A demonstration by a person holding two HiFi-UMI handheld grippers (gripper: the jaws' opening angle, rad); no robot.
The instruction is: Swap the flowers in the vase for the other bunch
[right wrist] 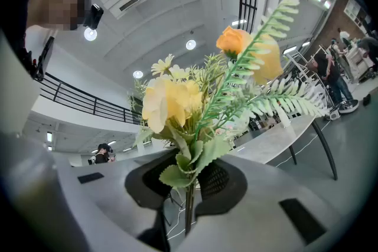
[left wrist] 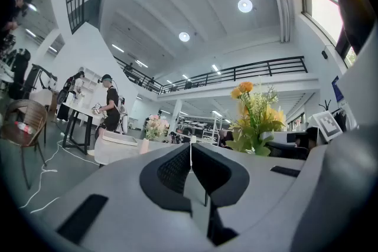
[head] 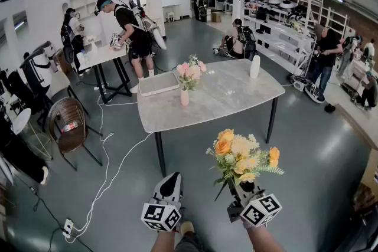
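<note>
Floor [head: 195, 153] lies open from table edge [head: 201, 118] to bunch [head: 242, 153] in right tongs [head: 245, 190].

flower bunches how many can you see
2: a pink bunch in the vase on the grey table, and a yellow-orange bunch held by the right gripper. Distant shelves may hide more.

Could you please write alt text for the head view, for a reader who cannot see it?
The right tongs hold a bunch of yellow and orange flowers by the stems, beside the shut, empty left tongs. Ahead, a grey stone-topped table bears pink flowers in a small pink vase.
</note>
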